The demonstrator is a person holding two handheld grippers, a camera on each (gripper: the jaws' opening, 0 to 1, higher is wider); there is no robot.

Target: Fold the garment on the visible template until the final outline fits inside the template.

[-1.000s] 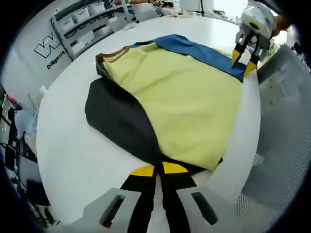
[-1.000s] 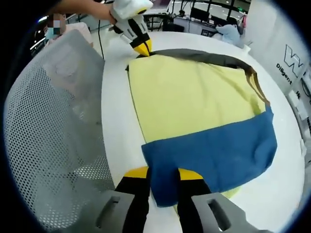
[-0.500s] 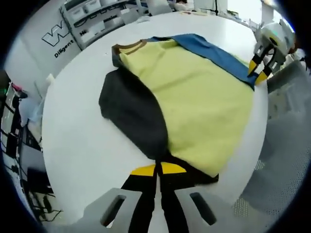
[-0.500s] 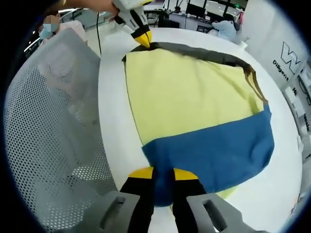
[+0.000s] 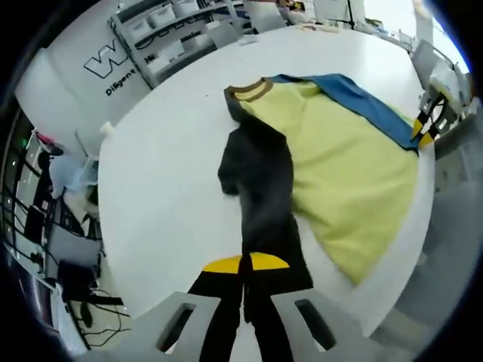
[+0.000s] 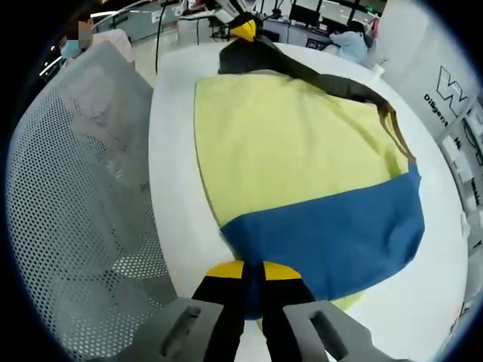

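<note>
A garment with a yellow body (image 5: pixel 347 173), a blue panel (image 5: pixel 362 98), a brown collar (image 5: pixel 249 89) and a black sleeve (image 5: pixel 260 188) lies on a round white table (image 5: pixel 166 181). My left gripper (image 5: pixel 245 264) is shut on the black sleeve's end, which hangs raised in a narrow strip. In the right gripper view the yellow body (image 6: pixel 294 143) and blue panel (image 6: pixel 339 234) spread ahead. My right gripper (image 6: pixel 253 270) is shut on the blue panel's near edge. The left gripper (image 6: pixel 243 30) shows at the far end holding black cloth. The right gripper (image 5: pixel 424 132) shows by the blue corner.
A grey mesh chair (image 6: pixel 83 188) stands against the table edge (image 6: pixel 170 188) on the right gripper's side, also seen as the chair (image 5: pixel 453 226). Shelves with bins (image 5: pixel 173 30) line the wall behind. Desks with monitors (image 6: pixel 317 19) lie beyond the table.
My left gripper has pulled the black sleeve up and back, drawing it from a flat patch into a narrow strip. My right jaws have closed on the blue edge.
</note>
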